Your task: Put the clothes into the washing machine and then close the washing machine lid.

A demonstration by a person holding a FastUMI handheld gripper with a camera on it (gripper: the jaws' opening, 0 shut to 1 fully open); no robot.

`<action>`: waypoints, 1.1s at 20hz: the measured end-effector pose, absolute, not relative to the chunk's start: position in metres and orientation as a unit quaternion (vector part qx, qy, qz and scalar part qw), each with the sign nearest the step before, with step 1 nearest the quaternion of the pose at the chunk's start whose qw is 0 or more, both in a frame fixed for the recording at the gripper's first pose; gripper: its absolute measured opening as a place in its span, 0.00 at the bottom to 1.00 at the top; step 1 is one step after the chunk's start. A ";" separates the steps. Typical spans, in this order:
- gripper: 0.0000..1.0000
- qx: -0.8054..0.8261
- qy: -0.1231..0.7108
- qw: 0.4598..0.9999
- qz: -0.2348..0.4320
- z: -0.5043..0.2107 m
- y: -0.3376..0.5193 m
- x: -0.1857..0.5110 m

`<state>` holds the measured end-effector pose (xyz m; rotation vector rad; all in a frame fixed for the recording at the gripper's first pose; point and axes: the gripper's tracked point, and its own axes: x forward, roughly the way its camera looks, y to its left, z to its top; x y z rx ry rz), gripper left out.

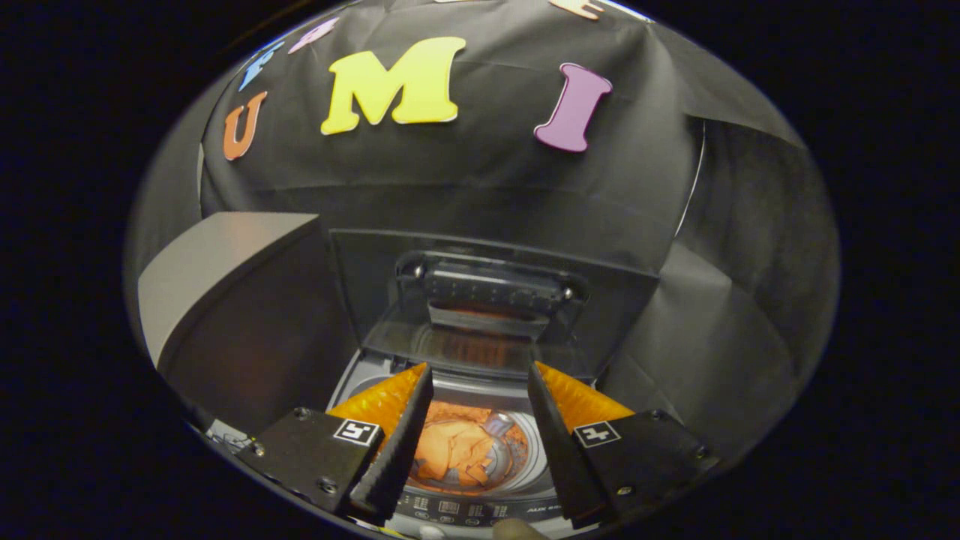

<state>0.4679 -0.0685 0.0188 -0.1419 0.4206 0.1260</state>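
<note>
Two fingers of yours stand spread apart, gripping nothing. Orange clothes lie in the washing machine drum between them. At 12 o'clock its lid stands raised.

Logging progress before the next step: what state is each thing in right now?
Lid: raised, standing open behind the drum.
Drum: uncovered, holding the clothes.
Clothes: orange, crumpled inside the drum.
Gripper: open, holding nothing, fingers apart above the drum.

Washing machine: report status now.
Claw open, holding nothing, above the drum. Orange clothes inside the washing machine. Lid up, not yet closed. Nothing in the way.
</note>
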 end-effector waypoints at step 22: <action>0.80 -0.015 0.182 0.982 0.049 0.093 -0.053 0.596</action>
